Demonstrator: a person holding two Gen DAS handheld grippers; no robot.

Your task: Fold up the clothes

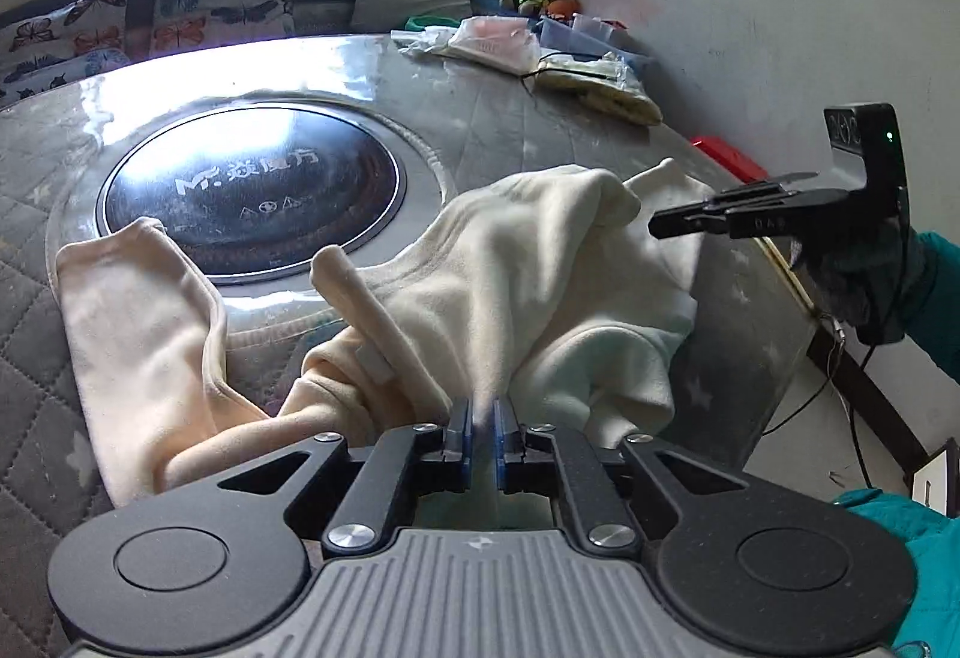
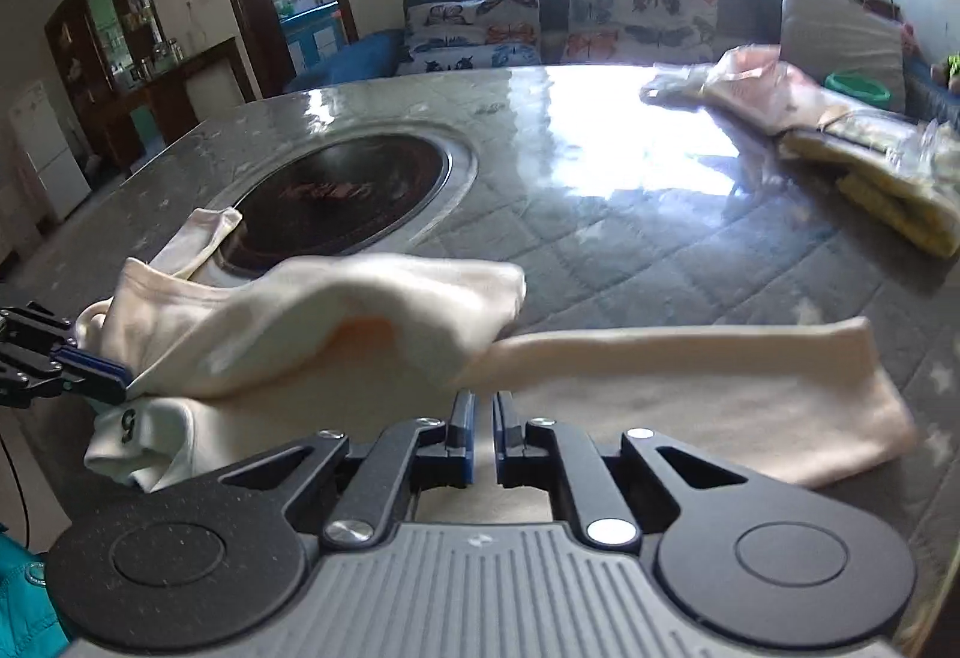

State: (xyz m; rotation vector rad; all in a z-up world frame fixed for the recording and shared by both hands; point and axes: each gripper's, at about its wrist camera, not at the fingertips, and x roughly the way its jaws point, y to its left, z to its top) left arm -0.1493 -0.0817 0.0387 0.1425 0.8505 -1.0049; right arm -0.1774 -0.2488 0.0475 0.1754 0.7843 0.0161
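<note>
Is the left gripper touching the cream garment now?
Touching. In the right wrist view, the left gripper has its fingertips closed on a fold of the cream garment; the left wrist view also shows cloth between its jaws.

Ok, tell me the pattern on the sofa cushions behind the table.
Butterflies on white cushions, in orange, blue and dark tones; clearest in the right wrist view.

Both wrist cameras sit low and close over the table [image 1: 600, 118], each facing toward 12 o'clock, sharing the cream garment [image 1: 492, 274] and round cooktop [image 2: 342, 196].
</note>
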